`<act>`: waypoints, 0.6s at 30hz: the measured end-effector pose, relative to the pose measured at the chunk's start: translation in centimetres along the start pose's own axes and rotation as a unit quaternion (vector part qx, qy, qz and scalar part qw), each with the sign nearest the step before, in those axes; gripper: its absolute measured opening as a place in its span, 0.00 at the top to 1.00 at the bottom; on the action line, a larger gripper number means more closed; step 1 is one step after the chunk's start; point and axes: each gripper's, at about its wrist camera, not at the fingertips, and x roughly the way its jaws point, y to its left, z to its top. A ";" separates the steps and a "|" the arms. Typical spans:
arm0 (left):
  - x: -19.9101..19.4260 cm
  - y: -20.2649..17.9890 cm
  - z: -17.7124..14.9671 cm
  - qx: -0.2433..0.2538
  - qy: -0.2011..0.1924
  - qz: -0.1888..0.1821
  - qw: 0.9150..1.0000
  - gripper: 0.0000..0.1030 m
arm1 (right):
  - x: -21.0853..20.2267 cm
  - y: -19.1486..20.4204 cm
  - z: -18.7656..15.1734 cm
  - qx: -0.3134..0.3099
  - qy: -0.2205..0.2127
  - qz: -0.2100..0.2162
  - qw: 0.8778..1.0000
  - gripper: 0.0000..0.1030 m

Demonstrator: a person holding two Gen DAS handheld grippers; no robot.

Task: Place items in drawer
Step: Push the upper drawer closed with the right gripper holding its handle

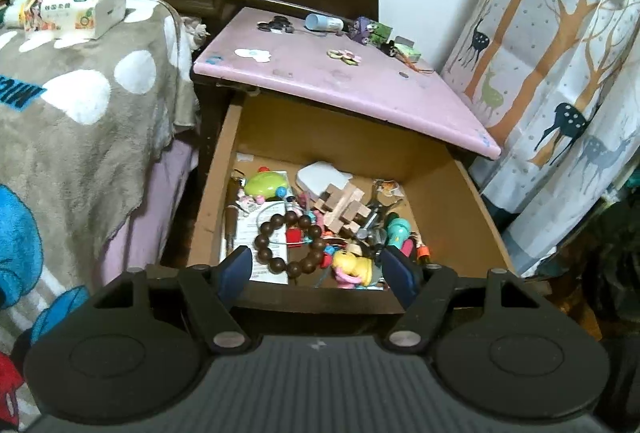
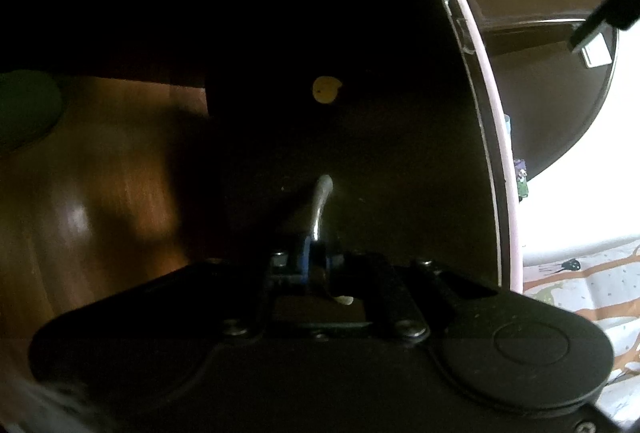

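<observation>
In the left wrist view the wooden drawer (image 1: 452, 193) stands pulled open under the pink nightstand top (image 1: 332, 73). It holds a brown bead bracelet (image 1: 290, 241), a wooden puzzle (image 1: 344, 207), a green toy (image 1: 264, 183) and several small trinkets. My left gripper (image 1: 316, 271) is open and empty above the drawer's front edge. On the top lie a white bottle (image 1: 324, 21), black rings (image 1: 276, 24), purple and green toys (image 1: 370, 29) and hair ties (image 1: 344, 56). In the right wrist view my right gripper (image 2: 314, 259) is shut on the metal drawer handle (image 2: 320, 201) of the dark drawer front (image 2: 340, 33).
A bed with a spotted beige blanket (image 1: 80, 121) and a tissue pack (image 1: 72, 7) lies left of the nightstand. A deer-print curtain (image 1: 560, 81) hangs to the right. Wooden floor (image 2: 100, 185) shows below the drawer front, and a yellow sticker (image 2: 326, 89) sits on it.
</observation>
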 end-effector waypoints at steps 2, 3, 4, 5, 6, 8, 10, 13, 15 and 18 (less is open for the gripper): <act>-0.1 0.1 0.1 -0.001 -0.003 -0.006 1.000 0.31 | 0.3 -0.5 0.1 0.008 0.000 0.002 1.000 1.00; -0.1 0.2 0.2 -0.002 -0.003 -0.008 1.000 0.31 | 0.6 -0.8 0.2 0.012 0.002 -0.001 1.000 1.00; 0.0 0.3 0.3 -0.004 -0.003 -0.009 1.000 0.31 | 1.0 -1.0 0.3 0.016 0.004 -0.005 1.000 1.00; 0.0 0.4 0.3 -0.006 -0.004 -0.011 1.000 0.31 | 1.6 -1.2 0.5 0.020 0.008 -0.010 1.000 1.00; 0.1 0.5 0.4 -0.009 -0.004 -0.012 1.000 0.31 | 2.1 -1.4 0.6 0.025 0.010 -0.012 1.000 1.00; 0.5 0.7 0.4 -0.011 -0.001 -0.011 1.000 0.31 | 3.4 -2.2 1.0 0.029 0.017 -0.016 0.999 1.00; 0.9 0.9 0.4 -0.012 0.003 -0.009 1.000 0.31 | 4.6 -2.8 1.1 0.033 0.016 -0.020 0.999 1.00; 1.2 1.3 0.7 -0.017 0.002 -0.005 1.000 0.31 | 6.1 -3.4 0.9 0.021 0.009 -0.029 0.999 1.00; 1.2 1.3 0.8 -0.011 -0.004 0.002 1.000 0.31 | 7.0 -4.0 0.9 0.016 0.006 -0.034 0.999 1.00; 1.0 0.5 0.8 0.038 -0.024 0.039 0.998 0.31 | 8.4 -4.7 1.0 0.009 0.006 -0.039 0.999 1.00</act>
